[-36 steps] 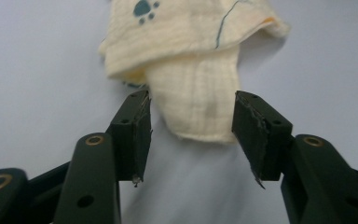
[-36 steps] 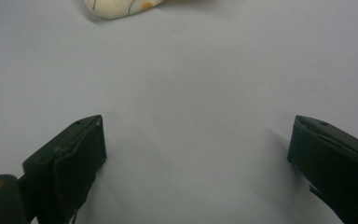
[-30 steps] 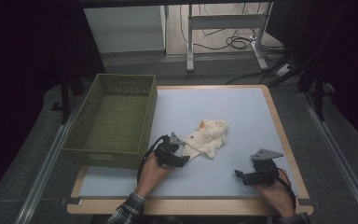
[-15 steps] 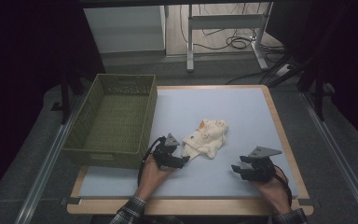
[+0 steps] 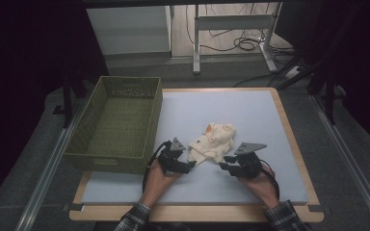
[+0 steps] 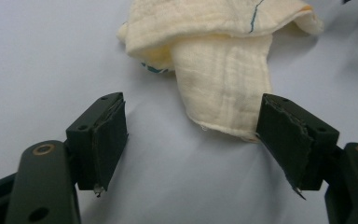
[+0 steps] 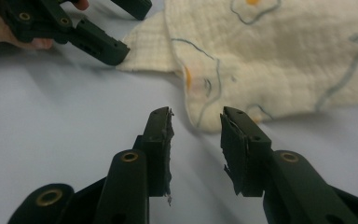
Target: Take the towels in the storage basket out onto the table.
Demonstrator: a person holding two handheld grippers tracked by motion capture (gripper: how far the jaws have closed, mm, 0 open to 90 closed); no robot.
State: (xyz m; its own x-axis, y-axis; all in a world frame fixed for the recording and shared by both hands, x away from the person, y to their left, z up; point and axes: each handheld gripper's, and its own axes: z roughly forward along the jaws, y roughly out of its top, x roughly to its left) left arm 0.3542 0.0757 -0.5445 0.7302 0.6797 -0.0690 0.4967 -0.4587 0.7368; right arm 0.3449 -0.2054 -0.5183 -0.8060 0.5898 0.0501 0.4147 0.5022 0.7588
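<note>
- While the cream cloth (image 5: pixel 212 141) lies crumpled near the middle of the tabletop (image 5: pixel 270 115), nothing has been lifted or straightened yet — it rests flat on the pale surface, just right of the green basket (image 5: pixel 118 122), which looks to hold nothing.
- Judging by the scene, the work is at its start: both grippers are closing in on the cloth, and the gripping, any folding or a move toward the basket are all left to do.
- The left hand-held gripper (image 6: pixel 193 140) is released; its jaws stand wide apart with a hanging end of the cloth (image 6: pixel 223 88) between them, the right-hand pad just at the cloth's edge without clamping it.
- The right hand-held gripper (image 7: pixel 196 135) is also released, its jaws narrowed with only bare tabletop between them — the near edge of the cloth (image 7: pixel 270 60) lies just beyond the tips.
- Compared with a second ago, the right hand has slid left along the tabletop, from well apart to just beside the cloth, and its jaws have just been closing with nothing in them.
- The left hand has kept its place at the cloth's lower left corner, and the cloth and basket lie where they were.
</note>
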